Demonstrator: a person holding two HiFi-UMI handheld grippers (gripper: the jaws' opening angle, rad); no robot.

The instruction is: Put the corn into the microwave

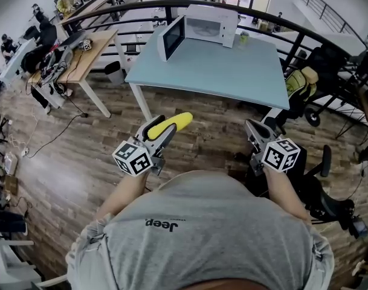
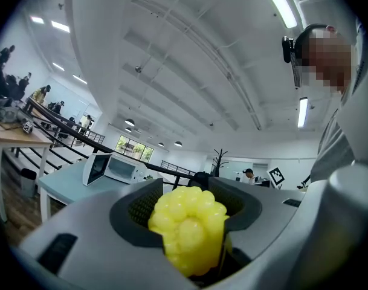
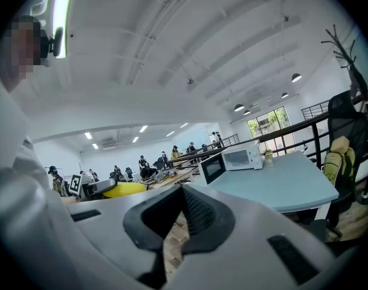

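Currently carried: the corn (image 2: pixel 187 228), a yellow cob lying lengthwise in the left gripper (image 1: pixel 162 135), its tip poking out ahead toward the table (image 1: pixel 232 74).
Left gripper: jaws partway apart and pinching the cob from both sides; it is held level, probably so the cob cannot slip out on the way.
Corn's place: in the air over the wooden floor, well short of the table and not yet in the oven.
Microwave (image 1: pixel 211 24): at the table's far edge with its door (image 1: pixel 171 38) swung open to the left, so the cavity is ready for the cob.
Right gripper (image 3: pixel 182 213): empty and held low beside the person's body. Its jaws seem pressed together at the tips, with nothing between them. It is likely kept free for the door.
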